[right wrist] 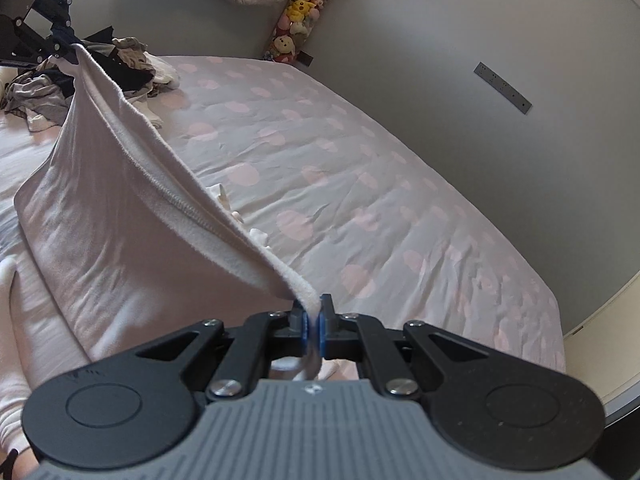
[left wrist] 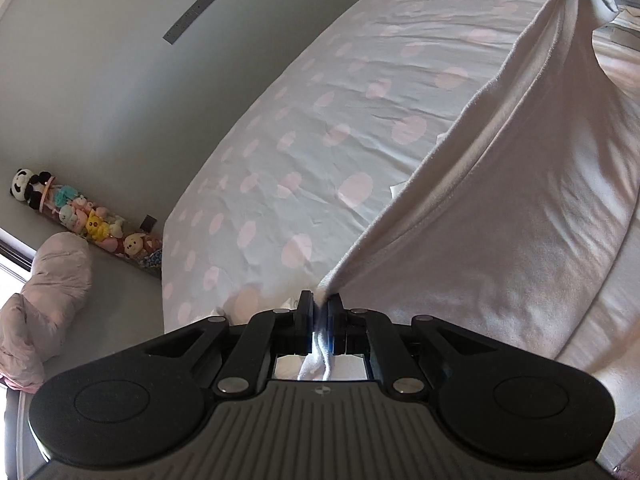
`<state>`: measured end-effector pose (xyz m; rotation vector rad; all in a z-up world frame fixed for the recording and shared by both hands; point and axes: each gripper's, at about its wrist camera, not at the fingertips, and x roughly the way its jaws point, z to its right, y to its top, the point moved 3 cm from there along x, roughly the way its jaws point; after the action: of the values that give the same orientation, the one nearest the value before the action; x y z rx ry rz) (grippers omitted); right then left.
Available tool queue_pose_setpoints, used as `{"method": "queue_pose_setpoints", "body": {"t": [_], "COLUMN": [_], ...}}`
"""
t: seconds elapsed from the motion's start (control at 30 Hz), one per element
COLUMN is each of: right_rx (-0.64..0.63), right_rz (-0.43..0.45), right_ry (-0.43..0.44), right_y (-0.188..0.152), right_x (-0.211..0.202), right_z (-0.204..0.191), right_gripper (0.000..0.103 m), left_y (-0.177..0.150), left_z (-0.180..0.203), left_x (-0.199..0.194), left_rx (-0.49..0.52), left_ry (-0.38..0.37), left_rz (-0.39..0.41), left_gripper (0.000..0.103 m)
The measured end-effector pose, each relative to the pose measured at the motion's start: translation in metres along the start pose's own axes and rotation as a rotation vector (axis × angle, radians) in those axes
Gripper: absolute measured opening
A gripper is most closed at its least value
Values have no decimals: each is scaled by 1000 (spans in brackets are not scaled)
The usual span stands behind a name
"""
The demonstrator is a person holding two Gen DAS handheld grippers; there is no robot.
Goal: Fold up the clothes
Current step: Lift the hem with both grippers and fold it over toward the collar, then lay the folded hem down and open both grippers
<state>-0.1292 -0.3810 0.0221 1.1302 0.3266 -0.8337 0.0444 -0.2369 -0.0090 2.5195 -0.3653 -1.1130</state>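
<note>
You've got both the left gripper [left wrist: 320,308] and right gripper [right wrist: 313,312] clamped on the white garment [left wrist: 500,200] (edge taut between them), lifted off the bed [left wrist: 300,140] so it hangs flat for folding.

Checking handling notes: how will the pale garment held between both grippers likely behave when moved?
Likely floppy: the garment sags between the left hand-held gripper and right hand-held gripper. Probably light, hanging from small pinches. Its thick hem may resist slipping.

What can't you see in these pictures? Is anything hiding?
- What kind of garment it is: both views show only the stretched part; its lower part runs off the edges.
- The bed under it: hidden by the garment in both views.
- Clothes pile: right view only, partly behind the garment and left gripper.
- Toys: too small to identify all.
- Right gripper: cut off in the left view.
</note>
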Motion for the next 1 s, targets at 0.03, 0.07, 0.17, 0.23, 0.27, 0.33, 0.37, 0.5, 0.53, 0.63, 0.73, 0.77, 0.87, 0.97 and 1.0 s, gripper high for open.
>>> {"method": "queue_pose_setpoints", "body": {"t": [0.03, 0.07, 0.17, 0.23, 0.27, 0.33, 0.37, 0.5, 0.53, 0.63, 0.73, 0.77, 0.87, 0.97, 1.0], "right_rx": [8, 14, 28, 39, 46, 54, 60, 89, 95, 107, 116, 120, 147, 182, 195], "right_rz": [-8, -14, -33, -46, -53, -66, -72, -101, -108, -137, -162, -169, -163, -162, -162], "right_ry": [6, 15, 30, 40, 45, 53, 57, 87, 97, 129, 152, 160, 171, 160, 153], "right_y": [1, 1, 3, 4, 4, 4, 4, -2, -4, -15, -25, -29, -32, -31, -30], "right_x": [12, 24, 60, 85, 97, 121, 134, 180, 191, 223, 245, 252, 262, 263, 263], "right_z": [3, 5, 11, 14, 15, 18, 19, 23, 23, 21, 18, 17, 18, 28, 31], "right_gripper": [6, 6, 6, 6, 6, 6, 6, 6, 6, 6, 6, 7, 9, 25, 33], "left_y": [2, 3, 6, 6, 7, 8, 9, 10, 9, 8, 3, 0, -4, -6, -5], "left_z": [-1, -2, -6, -10, -12, -14, -15, -14, -12, -2, 7, 9, 11, 10, 7], "left_x": [10, 19, 51, 73, 84, 108, 119, 165, 175, 203, 225, 231, 240, 240, 240], "left_rx": [-2, -2, -2, -11, -16, -27, -36, -59, -53, -34, -24, -24, -25, -16, -19], "left_ry": [-11, -19, -37, -58, -69, -91, -103, -138, -143, -168, -192, -198, -210, -202, -197], "left_rz": [-8, -15, -42, -61, -71, -91, -101, -137, -144, -167, -192, -199, -198, -185, -181], "left_gripper": [5, 5, 5, 5, 5, 5, 5, 5, 5, 5, 5, 5, 5, 10, 12]}}
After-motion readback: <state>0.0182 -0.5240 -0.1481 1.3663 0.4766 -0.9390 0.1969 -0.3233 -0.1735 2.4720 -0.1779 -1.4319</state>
